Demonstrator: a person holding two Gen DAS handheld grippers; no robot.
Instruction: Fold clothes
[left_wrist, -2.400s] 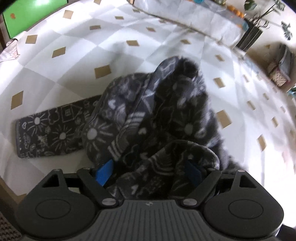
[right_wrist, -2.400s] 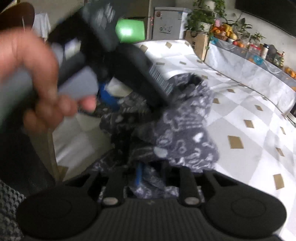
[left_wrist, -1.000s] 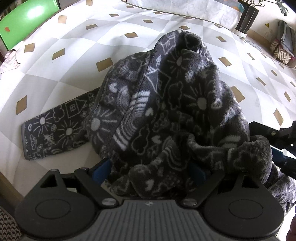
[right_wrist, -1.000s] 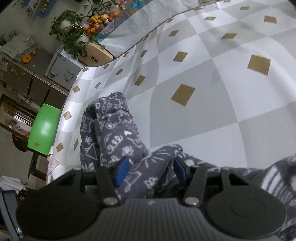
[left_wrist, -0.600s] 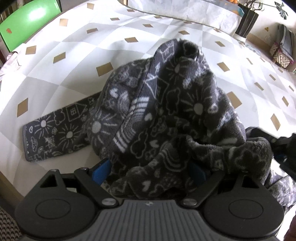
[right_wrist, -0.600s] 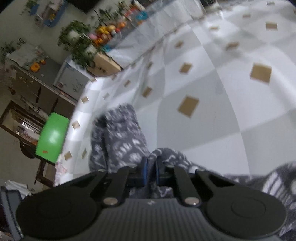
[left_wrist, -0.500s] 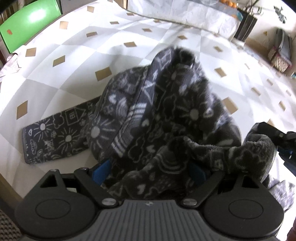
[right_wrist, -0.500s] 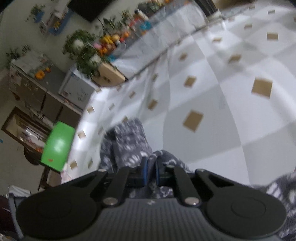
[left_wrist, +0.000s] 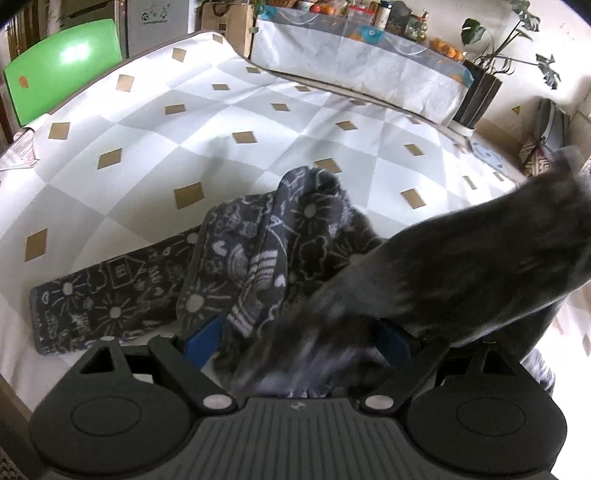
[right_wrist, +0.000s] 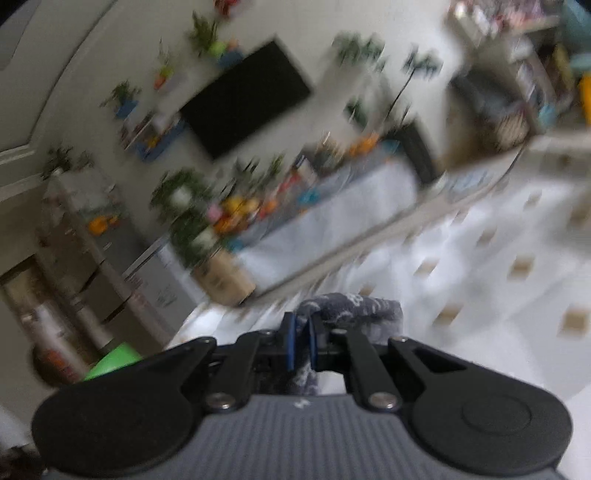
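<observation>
While the dark patterned fleece garment (left_wrist: 295, 236) lies bunched on the checked tablecloth (left_wrist: 155, 155), one flat sleeve or leg of it (left_wrist: 107, 295) runs out leftward from the heap, long axis nearly level across the left wrist view and end pointing to the table's left edge. Left of the heap, beyond the table corner, stands a green chair (left_wrist: 62, 62). Behind the heap a cloth-covered counter (left_wrist: 354, 70) carries fruit and bottles. The left gripper (left_wrist: 299, 339) has its blue pads spread wide with fleece bunched between them; whether they press it I cannot tell. Right of the heap a blurred band of fleece (left_wrist: 480, 266) rises, hiding the table there. The right gripper (right_wrist: 300, 345) is pressed together, pinching a fold of the garment.
</observation>
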